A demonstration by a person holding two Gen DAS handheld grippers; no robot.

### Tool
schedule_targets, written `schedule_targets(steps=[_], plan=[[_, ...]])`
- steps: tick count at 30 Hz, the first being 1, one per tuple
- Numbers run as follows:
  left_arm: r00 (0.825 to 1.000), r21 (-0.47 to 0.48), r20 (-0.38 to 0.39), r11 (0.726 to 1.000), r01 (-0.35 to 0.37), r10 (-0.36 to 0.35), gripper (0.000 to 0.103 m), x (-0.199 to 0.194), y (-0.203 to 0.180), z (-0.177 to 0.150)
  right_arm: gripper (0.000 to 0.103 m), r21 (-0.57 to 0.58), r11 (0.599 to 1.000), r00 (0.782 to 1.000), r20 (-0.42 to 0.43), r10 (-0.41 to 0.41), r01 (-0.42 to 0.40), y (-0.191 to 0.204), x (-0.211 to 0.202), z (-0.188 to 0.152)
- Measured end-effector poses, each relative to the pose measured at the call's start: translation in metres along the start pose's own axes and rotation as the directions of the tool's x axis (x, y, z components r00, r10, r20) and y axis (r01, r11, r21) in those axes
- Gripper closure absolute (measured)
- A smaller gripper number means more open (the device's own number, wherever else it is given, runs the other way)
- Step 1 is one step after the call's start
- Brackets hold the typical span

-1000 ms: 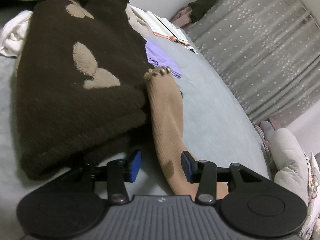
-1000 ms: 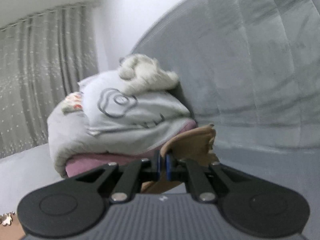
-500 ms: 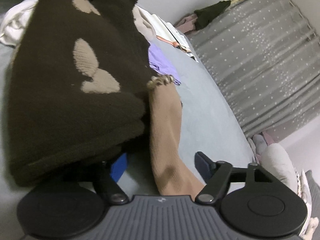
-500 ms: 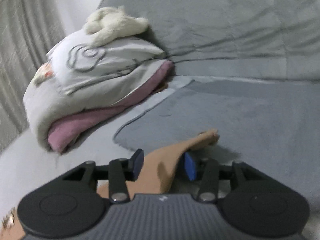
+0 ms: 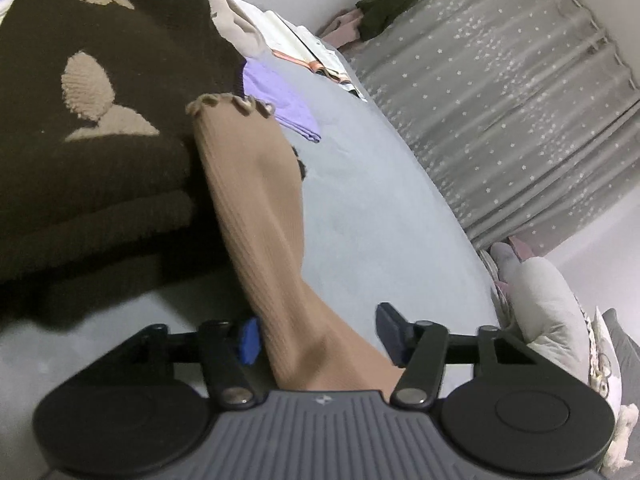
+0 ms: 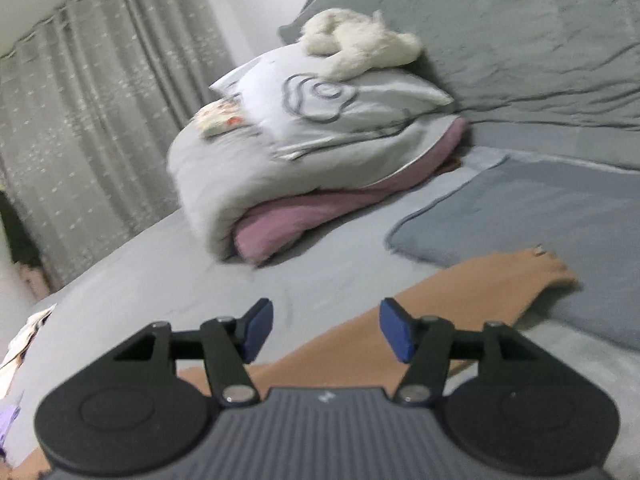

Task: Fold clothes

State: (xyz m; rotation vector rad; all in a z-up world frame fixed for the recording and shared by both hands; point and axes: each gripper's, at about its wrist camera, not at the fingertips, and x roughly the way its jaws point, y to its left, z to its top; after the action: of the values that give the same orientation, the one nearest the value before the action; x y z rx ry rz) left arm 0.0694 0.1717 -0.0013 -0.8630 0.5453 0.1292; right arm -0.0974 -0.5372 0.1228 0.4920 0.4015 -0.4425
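The left gripper (image 5: 318, 334) has its 2 blue-padded fingers (image 5: 249, 340) spread wide, with a tan ribbed sleeve (image 5: 260, 216) running between them; whether the pads touch the cloth cannot be told. The sleeve stretches ahead of the fingers along the grey bed (image 5: 380, 216) to a frilled cuff. Just left of the sleeve lies a folded dark brown sweater (image 5: 96, 128) with beige patches. Beyond the cuff sits a lilac cloth (image 5: 280, 96), and farther off to the right hangs a grey dotted curtain (image 5: 520, 100).

The right gripper (image 6: 326, 330) also has its 2 fingers (image 6: 394, 334) spread apart, holding nothing. The same tan garment (image 6: 460, 292) lies flat on the bed under and ahead of them, reaching right onto a grey blanket (image 6: 540, 208). Farther ahead is a pile of pale grey and pink bedding (image 6: 304, 152) topped by a white plush toy (image 6: 360, 40).
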Motion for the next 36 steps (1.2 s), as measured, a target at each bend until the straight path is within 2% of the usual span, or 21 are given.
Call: schedule_targets(steps=[3,8,11,16,22,28,32,36], plan=[[1.0,0.066,0.02,0.998,-0.022,0.02,0.098,-0.001,-0.004,0.005,0.046,-0.026,1.0,1.0,-0.003,0.014,-0.014,0.009,-0.003,-0.005],[0.988,0.063,0.129,0.995,0.072,-0.08,0.099,-0.021,-0.011,0.016,0.045,-0.069,0.997,0.999,-0.01,0.038,-0.039,0.024,-0.007,-0.013],[0.983,0.06,0.153,0.994,0.088,-0.096,0.099,-0.023,-0.002,0.021,0.045,-0.095,0.994,0.999,-0.014,0.052,-0.053,0.033,-0.01,-0.018],[0.975,0.083,0.169,0.988,0.129,-0.142,0.099,-0.023,-0.002,0.027,0.045,-0.122,0.99,0.998,-0.014,0.066,-0.067,0.039,-0.014,-0.021],[0.964,0.139,0.183,0.975,0.171,-0.195,0.099,-0.026,-0.023,0.026,0.044,-0.13,0.989,0.998,-0.016,0.063,-0.064,0.039,-0.01,-0.021],[0.953,0.141,0.193,0.968,0.21,-0.235,0.099,-0.04,-0.043,0.027,0.038,-0.145,0.986,0.996,-0.03,0.081,-0.084,0.048,-0.007,-0.026],[0.936,0.192,0.195,0.947,0.258,-0.294,0.099,-0.048,-0.066,0.019,0.034,-0.187,0.978,0.996,-0.033,0.088,-0.093,0.058,-0.007,-0.029],[0.913,0.283,0.179,0.907,0.311,-0.368,0.098,-0.059,-0.1,0.001,0.033,-0.205,0.973,0.995,-0.039,0.096,-0.102,0.064,-0.007,-0.032]])
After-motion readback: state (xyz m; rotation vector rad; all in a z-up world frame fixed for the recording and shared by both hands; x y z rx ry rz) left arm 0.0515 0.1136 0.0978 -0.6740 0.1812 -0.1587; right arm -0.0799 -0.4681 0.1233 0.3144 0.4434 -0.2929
